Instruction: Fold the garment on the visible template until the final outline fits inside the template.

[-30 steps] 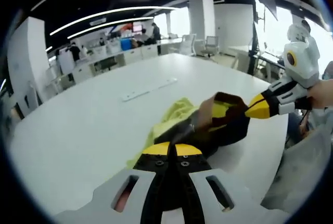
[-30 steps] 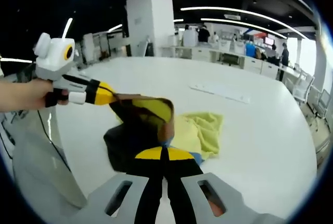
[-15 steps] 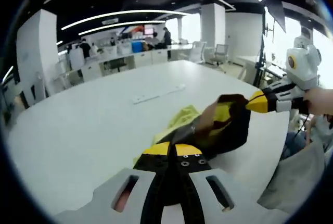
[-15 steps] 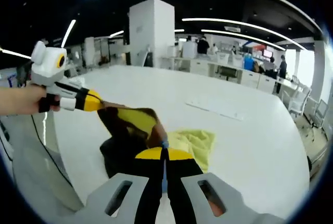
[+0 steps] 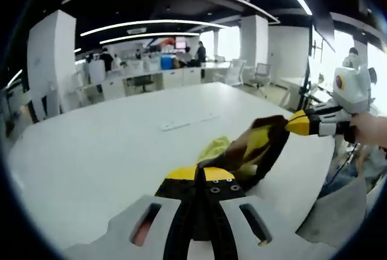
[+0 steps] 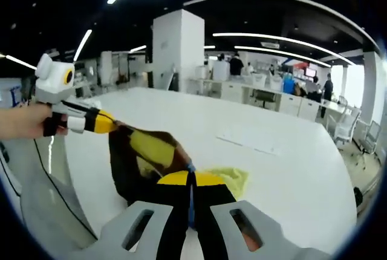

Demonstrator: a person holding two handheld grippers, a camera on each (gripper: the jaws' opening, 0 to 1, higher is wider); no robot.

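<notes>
In the left gripper view, the white table (image 5: 91,151) spreads from 9 o'clock across the middle. At 6 o'clock the left gripper (image 5: 198,175) has its jaws pressed together on an edge of the garment (image 5: 257,148), a dark brown piece with yellow panels (its shape is too bunched to read). The cloth stretches from there toward 3 o'clock, lifted off the table, with a pale yellow-green part (image 5: 213,149) lying on the surface just behind it. At 3 o'clock the right gripper (image 5: 297,124) pinches the far end of the cloth, held by a hand (image 5: 370,130).

In the right gripper view, a hand (image 6: 21,121) at 9 o'clock holds the left gripper (image 6: 103,122), its yellow tip clamped on the garment (image 6: 142,157). The cloth hangs between it and the right gripper (image 6: 190,181) at 6 o'clock, whose jaws are closed on the other edge. The yellow-green part (image 6: 230,176) rests on the table (image 6: 290,175) toward 4 o'clock.
</notes>
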